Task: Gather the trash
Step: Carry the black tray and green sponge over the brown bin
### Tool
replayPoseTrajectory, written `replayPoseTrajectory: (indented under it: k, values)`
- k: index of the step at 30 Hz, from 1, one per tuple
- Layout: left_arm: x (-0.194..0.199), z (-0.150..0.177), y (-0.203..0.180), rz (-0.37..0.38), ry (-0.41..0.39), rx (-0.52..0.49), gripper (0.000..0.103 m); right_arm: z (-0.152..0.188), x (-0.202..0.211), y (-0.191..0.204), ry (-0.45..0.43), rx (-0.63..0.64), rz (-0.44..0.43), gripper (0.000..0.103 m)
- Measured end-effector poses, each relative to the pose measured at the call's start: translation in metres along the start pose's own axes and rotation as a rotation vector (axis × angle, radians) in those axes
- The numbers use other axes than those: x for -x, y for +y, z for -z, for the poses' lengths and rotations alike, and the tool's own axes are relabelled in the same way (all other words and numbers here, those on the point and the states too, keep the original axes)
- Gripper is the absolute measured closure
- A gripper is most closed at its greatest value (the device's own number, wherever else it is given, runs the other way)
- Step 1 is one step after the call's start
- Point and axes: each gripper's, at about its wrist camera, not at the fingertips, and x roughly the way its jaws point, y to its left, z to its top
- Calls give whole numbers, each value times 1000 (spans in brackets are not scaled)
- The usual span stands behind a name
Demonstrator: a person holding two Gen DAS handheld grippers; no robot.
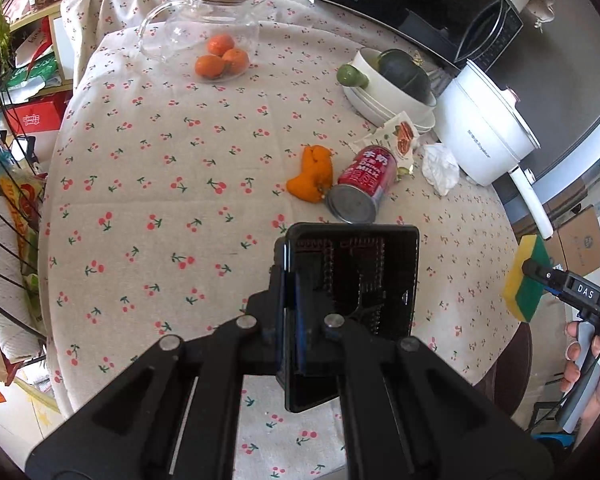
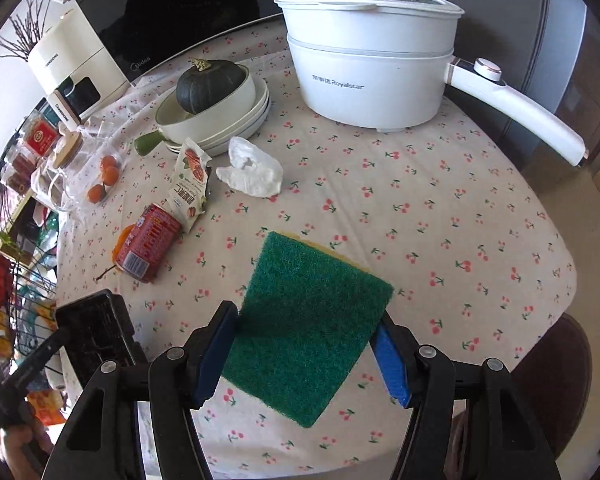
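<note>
While gripped, trash can point(image 1: 374, 184) lies beyond sponge point(image 2: 306, 326).

left gripper point(image 1: 300, 304): pinching the wall of a black tray point(image 1: 364, 276)
can point(image 1: 360, 188): red, lying on its side
orange peel point(image 1: 312, 174): touching the can
sponge point(image 1: 526, 278): held by right gripper point(image 1: 540, 276)

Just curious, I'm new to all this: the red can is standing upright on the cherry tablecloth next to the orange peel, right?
Not quite. The red can lies on its side, not upright, its metal end facing the left wrist camera. It is indeed on the cherry tablecloth next to the orange peel.
</note>
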Motion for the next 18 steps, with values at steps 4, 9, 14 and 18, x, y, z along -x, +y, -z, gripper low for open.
replayPoseTrajectory:
  k: [4, 9, 14, 18]
  values:
    - [0, 6, -24, 26, 6, -39, 97, 18, 12, -23, -8, 6, 11, 37]
    - [-5, 12, -54, 59, 24, -79, 97, 38, 18, -51, -17, 13, 25, 37]
    - [-19, 17, -89, 75, 54, -140, 97, 49, 8, -75, 22, 11, 36, 37]
    - [-33, 19, -115, 99, 81, -163, 97, 48, 17, -87, 11, 28, 16, 37]
